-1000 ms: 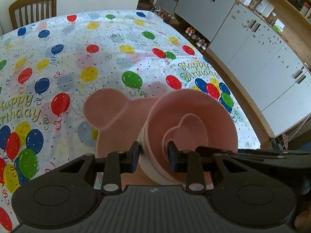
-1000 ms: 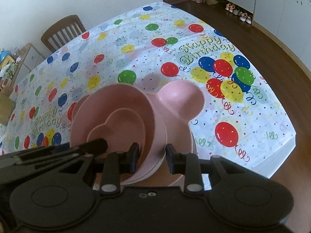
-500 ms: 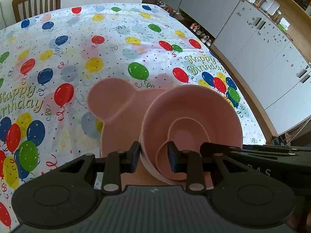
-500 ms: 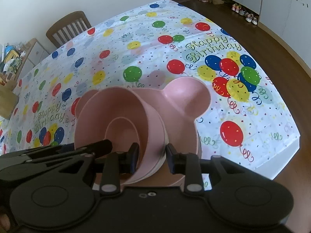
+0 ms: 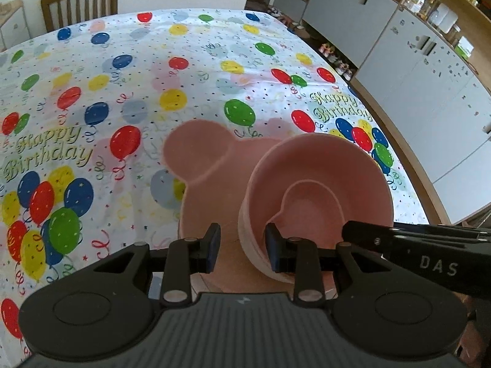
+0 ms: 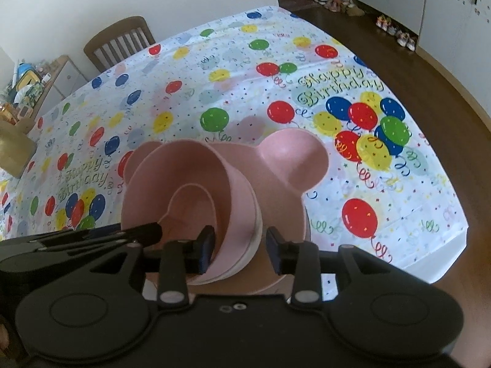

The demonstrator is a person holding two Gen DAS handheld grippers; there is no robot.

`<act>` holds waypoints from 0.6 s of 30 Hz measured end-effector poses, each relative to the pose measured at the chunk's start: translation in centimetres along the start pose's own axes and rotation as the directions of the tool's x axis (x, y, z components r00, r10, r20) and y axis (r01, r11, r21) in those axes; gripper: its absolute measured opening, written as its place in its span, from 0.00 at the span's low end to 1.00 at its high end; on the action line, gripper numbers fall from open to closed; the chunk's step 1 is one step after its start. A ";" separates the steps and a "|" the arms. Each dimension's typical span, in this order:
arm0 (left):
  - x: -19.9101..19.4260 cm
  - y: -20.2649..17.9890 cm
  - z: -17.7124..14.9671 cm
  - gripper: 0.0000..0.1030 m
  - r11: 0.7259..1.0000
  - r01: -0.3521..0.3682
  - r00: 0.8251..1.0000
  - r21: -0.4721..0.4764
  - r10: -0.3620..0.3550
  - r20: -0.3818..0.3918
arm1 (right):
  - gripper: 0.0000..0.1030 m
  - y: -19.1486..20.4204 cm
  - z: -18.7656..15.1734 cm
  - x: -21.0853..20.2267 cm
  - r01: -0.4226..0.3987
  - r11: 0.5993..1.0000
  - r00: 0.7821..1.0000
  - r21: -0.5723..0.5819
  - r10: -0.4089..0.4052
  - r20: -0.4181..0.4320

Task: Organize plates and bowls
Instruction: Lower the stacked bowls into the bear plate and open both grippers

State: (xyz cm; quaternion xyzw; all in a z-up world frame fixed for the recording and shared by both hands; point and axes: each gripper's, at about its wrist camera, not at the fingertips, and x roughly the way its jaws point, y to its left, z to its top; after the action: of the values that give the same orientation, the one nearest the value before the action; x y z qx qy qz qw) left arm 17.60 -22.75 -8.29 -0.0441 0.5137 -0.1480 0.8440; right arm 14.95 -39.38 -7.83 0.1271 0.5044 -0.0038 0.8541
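The bowl is set on the bear plate. Jaws of the left gripper and right gripper have just been opening, straddling its rim unclamped. Straight withdrawal is advised, lest the bowl be tipped.

A pink bear-shaped plate with two round ears lies flat on the balloon tablecloth near the table's near edge. One ear shows in full in the left view, the other in the right view. On the plate stands a stack of pink round bowls, nested one in another; pale rim edges show in layers on its near side. The stack sits toward one side of the plate and looks slightly tilted. Inside the top bowl rests a small pink heart-shaped dish, its notch turned toward the cameras
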 end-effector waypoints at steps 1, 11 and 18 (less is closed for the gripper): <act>-0.2 0.0 -0.1 0.35 1.000 -0.004 1.000 -0.004 0.004 0.003 | 0.36 -0.1 0.0 -0.2 -0.003 1.000 1.000 -0.005 0.003 0.006; -3.1 -0.3 -1.3 0.53 0.999 -0.033 0.997 -0.025 0.035 0.068 | 0.42 0.1 -0.7 -2.6 -0.031 0.997 0.998 -0.069 0.036 0.060; -5.9 -0.6 -2.2 0.63 0.999 -0.030 0.993 -0.014 0.032 0.117 | 0.51 0.7 -1.4 -4.8 -0.056 0.992 0.991 -0.110 0.069 0.111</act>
State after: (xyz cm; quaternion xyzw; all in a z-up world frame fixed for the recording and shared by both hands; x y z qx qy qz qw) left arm 12.94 -21.43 -4.12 -0.0500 0.4646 -0.1289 0.8747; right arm 11.51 -39.02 -4.18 0.0965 0.4500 0.0427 0.8868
